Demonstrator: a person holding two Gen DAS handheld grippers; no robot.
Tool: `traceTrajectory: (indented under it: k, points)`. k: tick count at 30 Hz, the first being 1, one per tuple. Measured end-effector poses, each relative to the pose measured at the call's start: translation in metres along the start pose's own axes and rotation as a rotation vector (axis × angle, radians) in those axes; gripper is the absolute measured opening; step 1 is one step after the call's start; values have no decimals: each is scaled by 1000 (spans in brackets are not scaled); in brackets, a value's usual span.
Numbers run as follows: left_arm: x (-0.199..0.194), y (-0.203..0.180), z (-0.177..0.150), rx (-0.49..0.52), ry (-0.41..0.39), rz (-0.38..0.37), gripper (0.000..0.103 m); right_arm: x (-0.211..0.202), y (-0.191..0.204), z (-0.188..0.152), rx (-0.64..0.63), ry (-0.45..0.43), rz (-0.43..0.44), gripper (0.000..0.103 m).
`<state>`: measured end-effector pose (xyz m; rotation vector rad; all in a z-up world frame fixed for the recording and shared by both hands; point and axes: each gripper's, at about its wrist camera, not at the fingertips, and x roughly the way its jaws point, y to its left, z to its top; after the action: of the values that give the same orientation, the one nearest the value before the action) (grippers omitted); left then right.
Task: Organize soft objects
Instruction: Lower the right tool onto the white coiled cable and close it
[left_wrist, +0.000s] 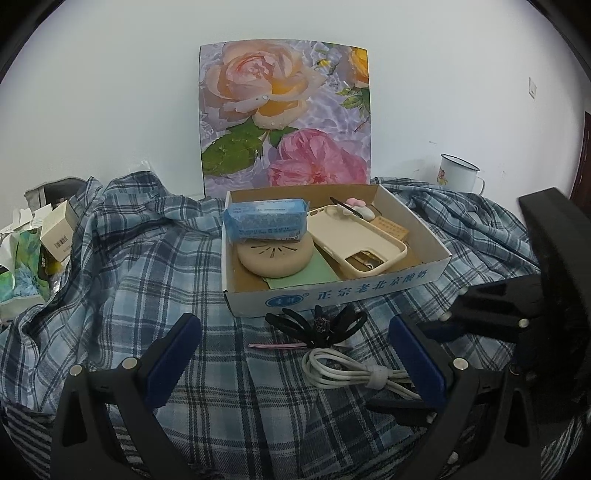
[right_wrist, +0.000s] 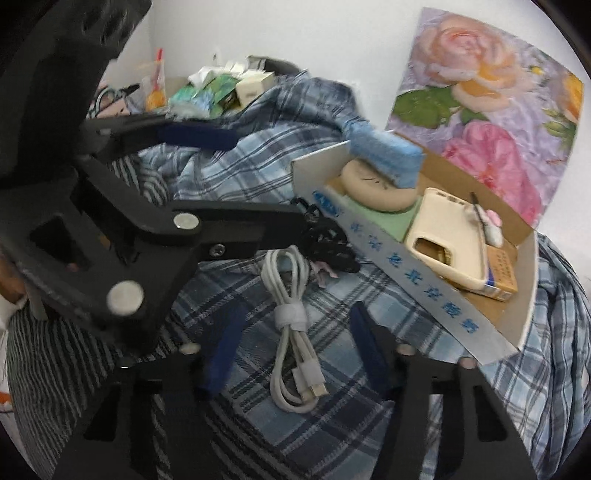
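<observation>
Right gripper (right_wrist: 291, 354) part-closed astride coiled white cable (right_wrist: 291, 325) on plaid cloth (right_wrist: 229, 424), pads apparently not yet pressing; left gripper (left_wrist: 295, 354) wide, empty. Risk: pinching one loop only, letting coil unravel or snag black hair clip (right_wrist: 328, 251) beside cardboard box (right_wrist: 406, 273).

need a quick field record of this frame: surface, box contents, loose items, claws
surface: plaid cloth
box: blue pack on round pad, phone case, green sheet
loose items: white cable, black hair clip, both in front of box
left claw: open, empty
right claw: straddles cable, pads not touching
backdrop: floral board, mug
</observation>
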<state>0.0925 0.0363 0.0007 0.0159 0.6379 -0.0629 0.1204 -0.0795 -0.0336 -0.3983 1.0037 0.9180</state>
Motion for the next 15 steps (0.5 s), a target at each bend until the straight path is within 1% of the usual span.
traceTrajectory:
  k: [2, 4, 5, 8, 11, 12, 15]
  points:
    - [0, 1, -1, -5, 2, -3, 103, 5, 2, 3, -16, 18, 5, 44]
    - [0, 3, -1, -17, 5, 6, 103, 9, 2, 4, -26, 28, 2, 36]
    - [0, 2, -1, -21, 6, 7, 103, 10, 2, 4, -26, 32, 2, 34]
    - [3, 5, -1, -33, 18, 16, 103, 14, 1, 3, -22, 41, 8, 33]
    - [4, 5, -1, -36, 25, 15, 103, 15, 1, 2, -23, 46, 7, 27]
    - [4, 5, -2, -35, 24, 16, 103, 15, 2, 2, -25, 44, 7, 22]
    - [4, 5, -2, -35, 25, 16, 103, 15, 2, 2, -25, 44, 17, 19]
